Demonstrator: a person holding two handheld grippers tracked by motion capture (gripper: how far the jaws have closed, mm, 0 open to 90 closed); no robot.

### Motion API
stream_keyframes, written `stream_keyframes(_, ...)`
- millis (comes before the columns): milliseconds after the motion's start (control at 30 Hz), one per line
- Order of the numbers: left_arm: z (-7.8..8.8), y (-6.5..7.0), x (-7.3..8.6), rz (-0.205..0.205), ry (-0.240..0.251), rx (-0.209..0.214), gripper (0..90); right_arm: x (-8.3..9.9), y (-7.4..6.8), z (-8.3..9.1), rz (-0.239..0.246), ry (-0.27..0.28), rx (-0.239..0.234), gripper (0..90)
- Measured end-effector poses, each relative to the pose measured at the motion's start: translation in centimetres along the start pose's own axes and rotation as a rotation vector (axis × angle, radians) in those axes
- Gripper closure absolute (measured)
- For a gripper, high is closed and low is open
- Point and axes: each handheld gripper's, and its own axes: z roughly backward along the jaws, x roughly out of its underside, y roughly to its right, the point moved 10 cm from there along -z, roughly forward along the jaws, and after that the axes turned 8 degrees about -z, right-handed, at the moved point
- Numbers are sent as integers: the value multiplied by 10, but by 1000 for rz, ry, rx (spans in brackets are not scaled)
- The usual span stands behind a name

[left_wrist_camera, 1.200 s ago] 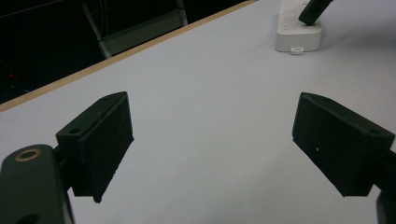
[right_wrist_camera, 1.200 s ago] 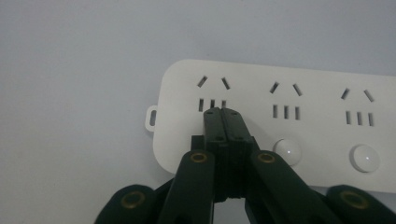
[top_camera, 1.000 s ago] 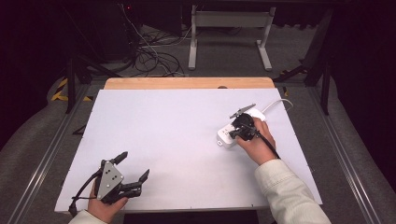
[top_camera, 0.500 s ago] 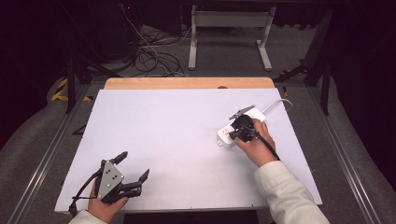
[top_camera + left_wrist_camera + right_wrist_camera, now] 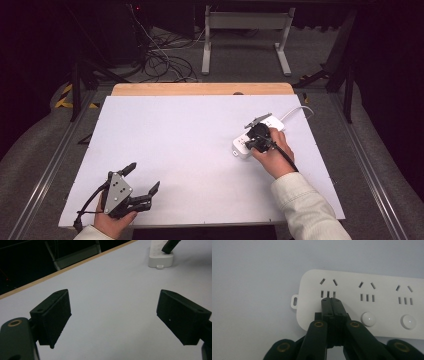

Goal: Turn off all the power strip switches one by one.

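Right gripper clenched with nothing between its jaws, tips on the white power strip just below the end socket, left gripper spread wide, well apart from the strip, over the white table

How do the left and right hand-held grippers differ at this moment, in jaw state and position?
The left hand-held gripper has its jaws spread wide with nothing between them; the right hand-held gripper has its jaws closed together, empty. The left one sits near the table's front left corner, far from the white power strip; the right one's tips sit over the strip's end, where its neighbouring sockets each have a round button. Both are black, two-jawed and hand-held.
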Motion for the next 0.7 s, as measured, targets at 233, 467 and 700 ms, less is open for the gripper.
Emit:
stream_keyframes(233,0,-2,0,6,0,-2,129,-4,0,3,-4,27,-22,900)
stream_keyframes(467,0,-1,0,8,1,-1,129,-21,3,30,-36,146,-62,900)
stream_keyframes(700,-1,-2,0,-6,2,-7,129,-21,18,37,-57,165,-46,900)
